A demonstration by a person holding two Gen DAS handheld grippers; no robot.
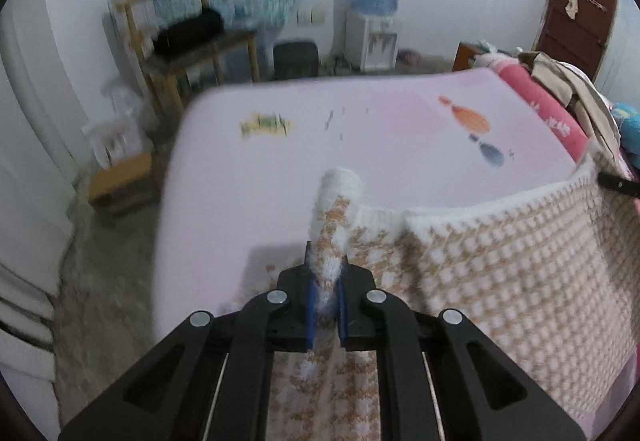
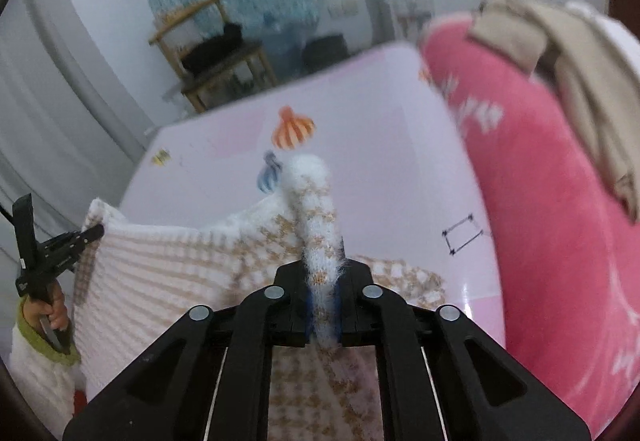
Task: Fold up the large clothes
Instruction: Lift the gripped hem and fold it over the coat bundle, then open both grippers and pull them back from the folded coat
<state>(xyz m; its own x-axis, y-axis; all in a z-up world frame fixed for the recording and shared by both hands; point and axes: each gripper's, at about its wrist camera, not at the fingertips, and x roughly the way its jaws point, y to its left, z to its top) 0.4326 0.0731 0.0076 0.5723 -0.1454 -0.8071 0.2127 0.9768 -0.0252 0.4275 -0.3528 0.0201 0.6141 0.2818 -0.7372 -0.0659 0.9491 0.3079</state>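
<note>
A fluffy white knitted garment with a tan houndstooth check is held up over the pale lilac printed bedsheet, stretched between both grippers. In the left wrist view, the left gripper is seen nearly closed, its blue-padded jaws pinched on a rolled corner of the knit, which stands up out of the jaws towards 12 o'clock. From there the top edge of the cloth is carried off towards 3 o'clock, where a black fingertip of the other tool is glimpsed at the frame's edge.

In the right wrist view, the right gripper is likewise seen almost shut, with a fuzzy white fold of the same garment clamped between its pads and poking upward at 12 o'clock. The cloth is spread away towards 9 o'clock, where the left tool is seen biting the far corner, gripped by a hand in a white sleeve with a green cuff.

A thick pink blanket with white motifs is piled at 3 o'clock, with beige clothes draped on top. Much of both views is smeared by blur. Beyond the bed, at 11 o'clock, a wooden chair and, at 1 o'clock, a water dispenser with a blue bottle are made out against the wall
</note>
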